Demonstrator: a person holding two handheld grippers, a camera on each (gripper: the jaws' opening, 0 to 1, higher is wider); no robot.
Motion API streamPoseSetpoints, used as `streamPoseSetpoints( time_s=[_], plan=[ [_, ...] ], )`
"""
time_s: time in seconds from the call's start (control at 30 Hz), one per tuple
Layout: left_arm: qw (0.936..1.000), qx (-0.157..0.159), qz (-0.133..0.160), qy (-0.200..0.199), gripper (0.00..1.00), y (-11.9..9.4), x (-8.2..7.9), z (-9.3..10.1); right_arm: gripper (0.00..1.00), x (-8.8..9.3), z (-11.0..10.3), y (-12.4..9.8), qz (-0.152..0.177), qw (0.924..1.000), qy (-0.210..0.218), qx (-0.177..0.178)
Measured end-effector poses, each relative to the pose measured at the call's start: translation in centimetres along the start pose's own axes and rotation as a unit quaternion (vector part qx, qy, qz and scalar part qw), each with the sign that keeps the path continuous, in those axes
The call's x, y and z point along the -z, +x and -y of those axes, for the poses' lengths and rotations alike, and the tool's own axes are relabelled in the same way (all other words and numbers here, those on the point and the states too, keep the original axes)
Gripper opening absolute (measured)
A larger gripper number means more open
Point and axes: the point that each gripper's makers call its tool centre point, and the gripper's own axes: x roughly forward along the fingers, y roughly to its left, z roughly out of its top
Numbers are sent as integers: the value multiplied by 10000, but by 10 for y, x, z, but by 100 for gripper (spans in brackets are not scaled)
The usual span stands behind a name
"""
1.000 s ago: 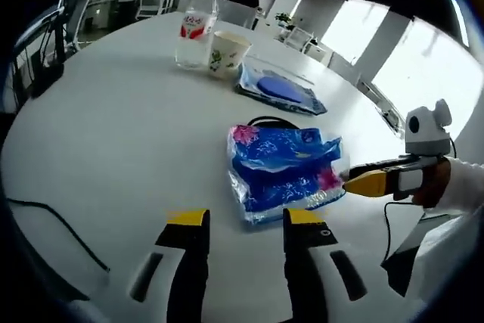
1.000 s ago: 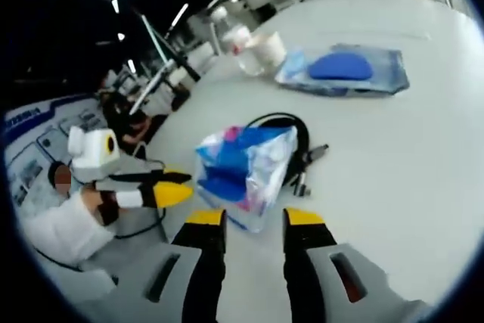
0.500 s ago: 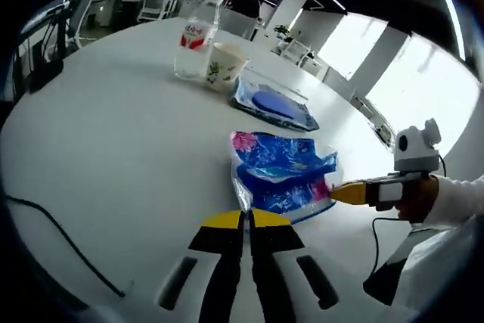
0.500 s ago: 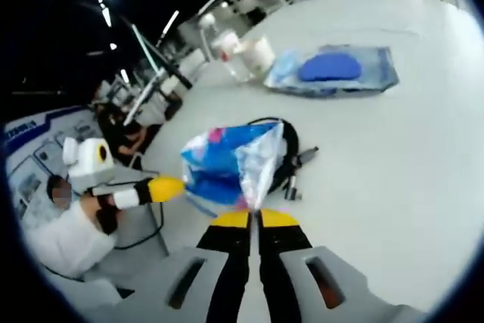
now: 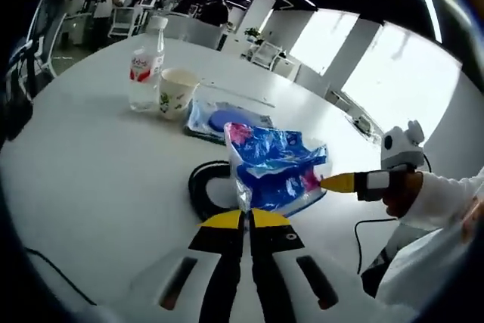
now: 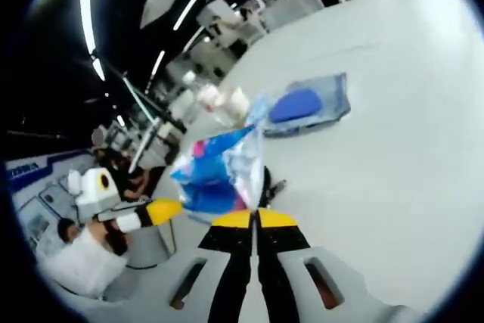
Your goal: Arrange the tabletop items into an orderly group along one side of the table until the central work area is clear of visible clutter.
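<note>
Yellow-tipped jaws of the left gripper point(image 5: 246, 218) are pinched together on the near edge of a blue plastic bag point(image 5: 274, 168), pink patches on its print. The right gripper point(image 6: 255, 219) has its jaws closed on the opposite edge of that bag point(image 6: 219, 172); in the left gripper view its yellow nose point(image 5: 338, 182) meets the bag from the right, a hand point(image 5: 401, 193) behind it. Held by both ends, the bag looks raised off the surface point(image 5: 91, 172).

Under and just behind the bag lies a coiled black cable point(image 5: 203, 191), exposed on the white top. Beyond it, a flat clear pouch point(image 5: 219, 121) with a blue oval item inside, kind not readable. Further back stand a paper cup point(image 5: 175, 91) and a water bottle point(image 5: 144, 72), just beside each other; the bottle has a red label and looks nearly empty, and the cup's contents cannot be seen. What the bag holds cannot be told.

Judgement: the step in hand is carrying the bag toward the cup-and-bottle cluster at the far side. The next move calls for keeping both grips level so the bag does not sag or snag the cable, then setting it down close beside the pouch. Cable remains to be tidied afterward.
</note>
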Motion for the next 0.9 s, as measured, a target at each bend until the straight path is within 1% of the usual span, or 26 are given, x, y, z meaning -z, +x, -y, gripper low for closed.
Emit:
streamPoseSetpoints(
  time_s=[0.07, 0.27, 0.3, 0.4, 0.53, 0.6, 0.7, 0.77, 0.9],
  plan=[
    [9999, 96, -42, 98, 0, 7, -5, 9, 0, -6, 7, -7, 118, 9999, 108, 65],
    [9980, 377, -237, 453, 0, 40, -22, 40, 0, -32, 33, -34, 519, 9978, 269, 312],
    [9970, 458, -264, 570, 0, 47, -27, 48, 0, -39, 38, -40, 600, 9971, 282, 373],
    [9945, 614, -317, 785, 0, 62, -39, 64, 0, -55, 51, -53, 791, 9952, 300, 496],
    [9913, 789, -374, 981, 0, 81, -53, 88, 0, -74, 67, -71, 1005, 9919, 387, 668],
    [9901, 839, -424, 1043, 0, 91, -59, 96, 0, -84, 72, -78, 1104, 9904, 412, 717],
    [9886, 902, -465, 1113, 0, 102, -67, 105, 0, -98, 78, -86, 1195, 9893, 337, 771],
    [9875, 963, -500, 1140, 0, 112, -76, 113, 0, -108, 84, -92, 1237, 9883, 297, 839],
    [9840, 1022, -543, 1351, 0, 132, -92, 127, 0, -129, 99, -100, 1328, 9860, 292, 965]
  ],
)
